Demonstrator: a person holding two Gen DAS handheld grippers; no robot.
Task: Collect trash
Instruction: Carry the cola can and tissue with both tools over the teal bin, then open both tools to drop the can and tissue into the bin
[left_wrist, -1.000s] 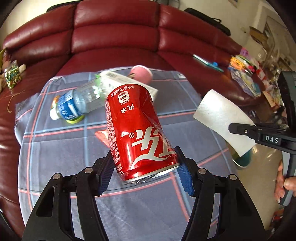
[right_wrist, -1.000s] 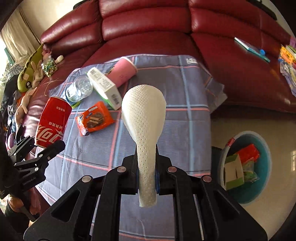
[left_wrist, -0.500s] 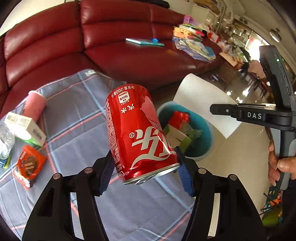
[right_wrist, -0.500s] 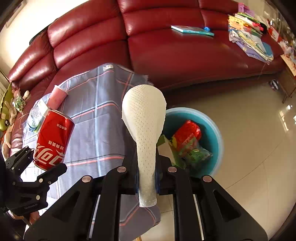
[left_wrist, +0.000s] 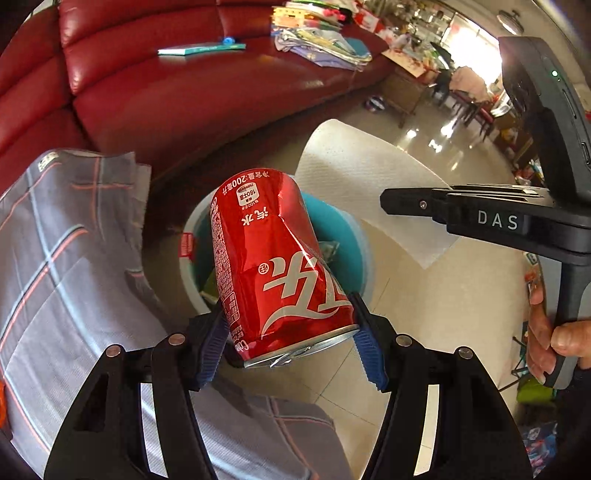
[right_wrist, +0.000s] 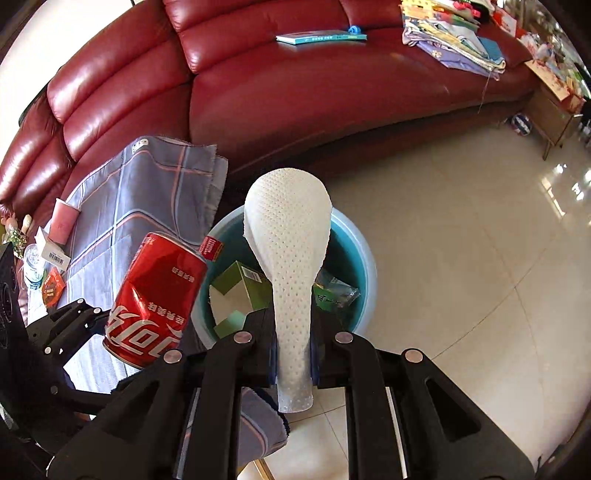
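My left gripper (left_wrist: 291, 347) is shut on a dented red cola can (left_wrist: 273, 266) and holds it above the teal trash bin (left_wrist: 347, 236) on the floor. The can also shows in the right wrist view (right_wrist: 155, 299), at the bin's left rim. My right gripper (right_wrist: 293, 354) is shut on a white paper towel (right_wrist: 288, 240), held upright over the teal bin (right_wrist: 354, 240). The towel also shows in the left wrist view (left_wrist: 369, 177). The bin holds a green box (right_wrist: 240, 284) and wrappers.
A table with a grey plaid cloth (right_wrist: 147, 192) stands left of the bin and carries a pink cup (right_wrist: 62, 221), a white box (right_wrist: 51, 251), a bottle (right_wrist: 31, 262) and an orange snack packet (right_wrist: 51, 288). A red leather sofa (right_wrist: 295, 92) is behind. Tiled floor (right_wrist: 461, 240) lies to the right.
Both grippers have swung right from over the table to over the teal bin, carrying the can and the paper towel. Both stay shut on their loads.
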